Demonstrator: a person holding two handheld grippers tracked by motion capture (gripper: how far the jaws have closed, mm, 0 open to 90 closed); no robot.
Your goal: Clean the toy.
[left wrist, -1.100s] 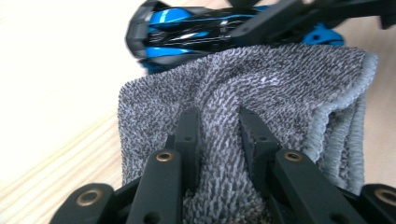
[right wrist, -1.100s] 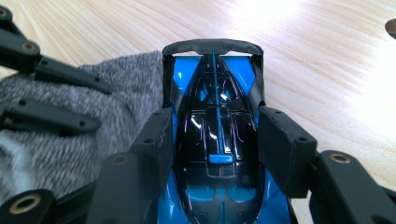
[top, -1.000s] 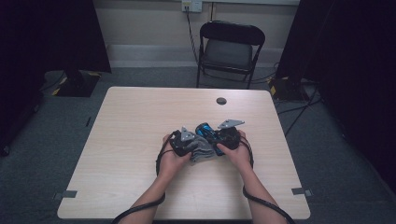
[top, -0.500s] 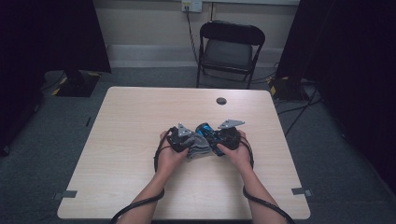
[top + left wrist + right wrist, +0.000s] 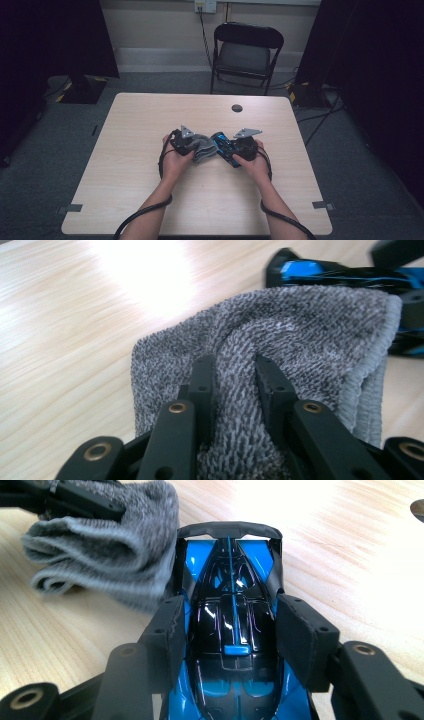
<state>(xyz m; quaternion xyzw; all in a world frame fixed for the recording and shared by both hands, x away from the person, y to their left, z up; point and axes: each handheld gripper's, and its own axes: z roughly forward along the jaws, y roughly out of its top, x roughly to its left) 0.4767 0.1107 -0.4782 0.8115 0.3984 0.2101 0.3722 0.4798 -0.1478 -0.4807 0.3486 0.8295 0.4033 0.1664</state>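
Dim room w/ dark curtains at both sides; a black folding chair (image 5: 246, 52) stands behind a light wood table (image 5: 130, 150), and a small dark round spot (image 5: 237, 108) sits near the far edge of the table. Both forearms of the person come in from the bottom of the high view and meet near the middle of the table.

Left hand-held gripper (image 5: 192, 146): jaws are pinched together on a raised ridge of the grey towel (image 5: 310, 330). In the left gripper view the two black fingers (image 5: 202, 380) press the terry cloth from both sides, so a fold stands up between them. The towel is folded in a few layers, w/ a stitched hem at one side, and it lies in the centre of the table, between the 2 grippers.

Right hand-held gripper (image 5: 231, 150): clamped on the blue-and-black toy car (image 5: 232, 605). Padded jaws sit on the left & right flanks of the car body, approx. at the cockpit; the rear wing points away from the camera. The towel touches the car at its wing end, on the left in the right gripper view, and partly covers that corner.

Cables trail from both grippers toward the near edge of the table.
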